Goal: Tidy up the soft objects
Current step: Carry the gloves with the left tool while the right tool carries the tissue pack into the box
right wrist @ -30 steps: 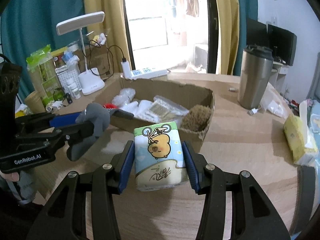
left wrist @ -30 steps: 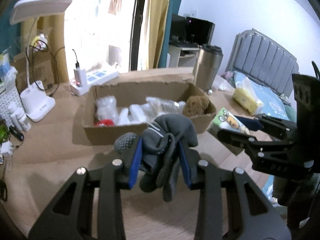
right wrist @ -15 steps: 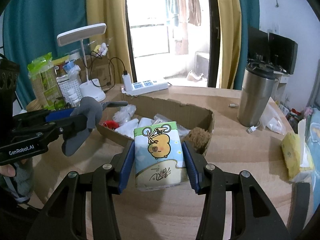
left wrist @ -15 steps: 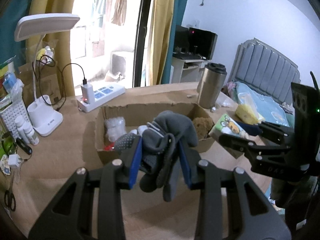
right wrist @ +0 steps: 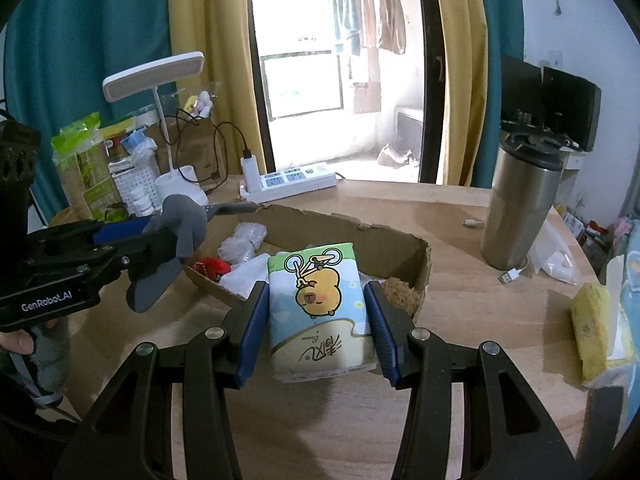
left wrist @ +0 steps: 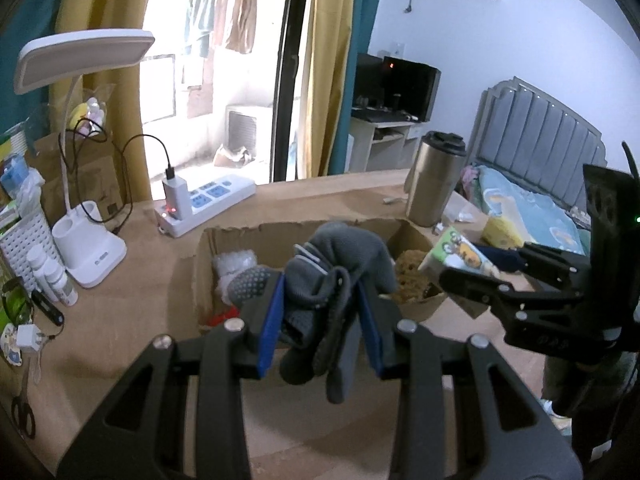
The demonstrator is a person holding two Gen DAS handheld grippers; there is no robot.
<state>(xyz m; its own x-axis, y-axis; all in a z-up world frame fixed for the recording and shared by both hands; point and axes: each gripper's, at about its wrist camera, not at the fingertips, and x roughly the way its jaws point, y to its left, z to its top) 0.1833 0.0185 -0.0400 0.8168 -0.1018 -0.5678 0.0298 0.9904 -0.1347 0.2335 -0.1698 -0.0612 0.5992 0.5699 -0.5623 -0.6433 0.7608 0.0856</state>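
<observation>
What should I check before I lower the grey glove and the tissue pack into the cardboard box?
1. Left gripper holds the grey knitted glove between its jaws: ok.
2. Right gripper jaws clamp both sides of the soft tissue pack with the cartoon capybara: ok.
3. Open brown cardboard box lies ahead of both grippers: ok.
4. Free room inside the box, which already holds plastic bags and a brown sponge: cannot tell.
5. Steel tumbler with black lid stands apart from the box: ok.
</observation>
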